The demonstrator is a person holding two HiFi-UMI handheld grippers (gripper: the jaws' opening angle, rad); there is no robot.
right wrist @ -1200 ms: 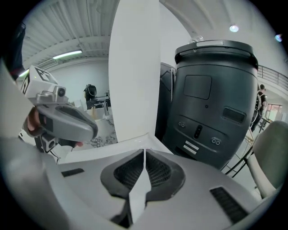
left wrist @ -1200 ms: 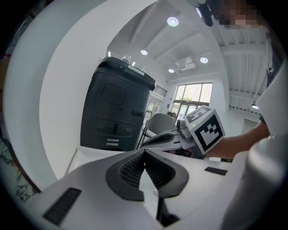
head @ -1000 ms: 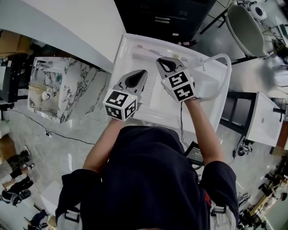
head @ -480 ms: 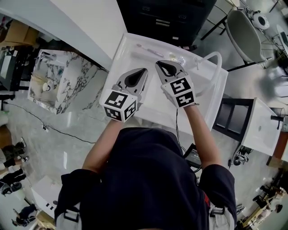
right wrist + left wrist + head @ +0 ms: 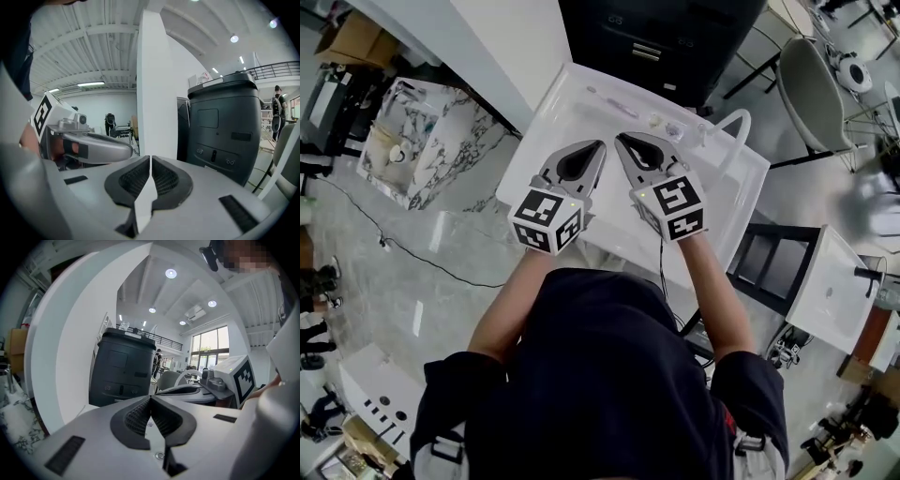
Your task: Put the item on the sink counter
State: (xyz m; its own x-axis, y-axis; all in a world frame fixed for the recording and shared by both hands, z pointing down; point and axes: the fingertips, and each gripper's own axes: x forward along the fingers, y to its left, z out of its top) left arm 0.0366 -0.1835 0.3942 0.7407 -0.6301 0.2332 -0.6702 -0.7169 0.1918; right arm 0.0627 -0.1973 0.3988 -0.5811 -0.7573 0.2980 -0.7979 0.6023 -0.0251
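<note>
A white sink counter (image 5: pixel 546 141) lies below my two grippers in the head view. Along its far edge lie a thin pinkish stick-like item (image 5: pixel 614 106) and two small pieces (image 5: pixel 657 120) beside the faucet (image 5: pixel 703 134). My left gripper (image 5: pixel 600 146) and right gripper (image 5: pixel 619 140) hover side by side over the basin, tips nearly touching each other. Both are shut with nothing between the jaws, as the left gripper (image 5: pixel 150 398) and the right gripper (image 5: pixel 150 158) show in their own views. Both point level, away from the counter.
A black cabinet (image 5: pixel 661 37) stands beyond the counter, with a white wall panel (image 5: pixel 492 42) to its left. A marble vanity (image 5: pixel 417 141) sits on the floor at left. At right stand a curved white hose (image 5: pixel 739 122), a chair (image 5: pixel 814 89) and another white sink (image 5: pixel 825 281).
The right gripper has drifted left until its tip is close to the left gripper's tip. The head view has shifted a little. Both grippers stay shut and empty.
</note>
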